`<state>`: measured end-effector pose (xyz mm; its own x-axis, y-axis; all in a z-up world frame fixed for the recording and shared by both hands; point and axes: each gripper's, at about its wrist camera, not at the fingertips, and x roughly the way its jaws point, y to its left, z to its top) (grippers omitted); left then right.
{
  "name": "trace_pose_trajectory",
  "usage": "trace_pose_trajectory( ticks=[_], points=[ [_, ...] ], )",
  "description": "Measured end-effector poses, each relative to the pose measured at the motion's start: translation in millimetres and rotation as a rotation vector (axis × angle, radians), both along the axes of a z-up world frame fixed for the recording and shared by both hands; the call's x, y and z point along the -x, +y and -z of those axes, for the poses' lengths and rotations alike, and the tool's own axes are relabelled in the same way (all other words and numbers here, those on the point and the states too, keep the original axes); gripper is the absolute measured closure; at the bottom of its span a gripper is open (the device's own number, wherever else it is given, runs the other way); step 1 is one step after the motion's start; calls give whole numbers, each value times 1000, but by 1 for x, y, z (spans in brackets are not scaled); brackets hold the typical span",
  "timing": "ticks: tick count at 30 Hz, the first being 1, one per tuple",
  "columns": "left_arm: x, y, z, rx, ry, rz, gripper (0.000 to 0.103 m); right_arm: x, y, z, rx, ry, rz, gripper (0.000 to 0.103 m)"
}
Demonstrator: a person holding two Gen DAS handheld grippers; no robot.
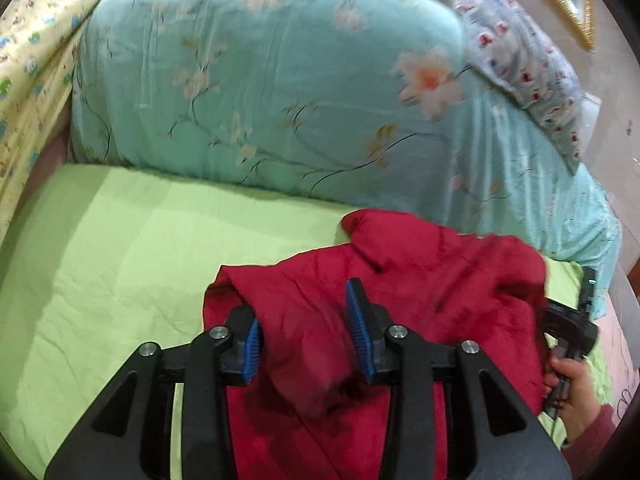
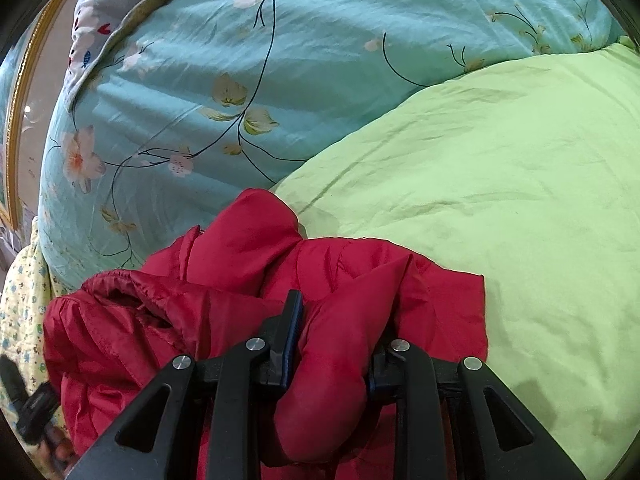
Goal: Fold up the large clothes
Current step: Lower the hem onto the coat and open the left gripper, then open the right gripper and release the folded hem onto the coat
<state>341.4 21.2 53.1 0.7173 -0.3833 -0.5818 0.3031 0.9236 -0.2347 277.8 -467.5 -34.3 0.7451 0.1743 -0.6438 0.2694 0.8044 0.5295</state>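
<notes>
Left gripper (image 1: 306, 334) has its blue pads spread apart with a fold of the red puffer jacket (image 1: 420, 280) bunched up between them, so the fabric sits in the gap, but I honestly can't tell if it's actually pinched. Right gripper (image 2: 332, 336) is clamped down on a fat roll of the same jacket (image 2: 240, 248), fabric bulging out between the jaws. Jacket's crumpled in a heap on the lime green sheet (image 1: 120, 240), sprawling from center out to about 4 o'clock in the left view. Teal floral quilt (image 1: 260, 80) is piled up at 12 o'clock. Yellow patterned cloth (image 1: 36, 60) hangs around 10 o'clock, and a grey printed pillow (image 1: 520, 60) sits at 2.
</notes>
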Motion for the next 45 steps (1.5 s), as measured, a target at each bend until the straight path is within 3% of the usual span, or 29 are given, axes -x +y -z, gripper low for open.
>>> trace_pose_trajectory(
  ticks=[11,13,21,23,25,31,33,36,39,42,45],
  points=[
    [45,6,-21,79,-100,-14,67,-5,0,2,4,4,7,79],
    [49,1,-25,78,-113,20,67,-4,0,2,6,3,13,79],
    [30,-81,25,-113,-4,214,67,-4,2,3,10,9,25,78],
    [22,-99,45,-227,12,186,67,-3,1,0,0,13,26,77],
    [12,-103,60,-279,31,152,67,-1,-2,-5,-10,10,25,75],
    [-2,-104,70,-292,49,111,66,21,-9,-45,-28,-30,5,60],
    [-1,-107,70,-305,40,103,66,32,-6,-61,9,-44,8,56],
    [-6,-107,71,-293,47,96,66,55,7,-86,104,-100,23,40],
    [-7,-107,70,-291,55,88,66,64,41,-95,203,-131,-91,38],
    [-5,-106,67,-302,54,91,66,49,89,-80,301,-69,-292,38],
    [-11,-99,66,-312,50,81,65,27,114,-53,364,20,-364,40]
  ],
)
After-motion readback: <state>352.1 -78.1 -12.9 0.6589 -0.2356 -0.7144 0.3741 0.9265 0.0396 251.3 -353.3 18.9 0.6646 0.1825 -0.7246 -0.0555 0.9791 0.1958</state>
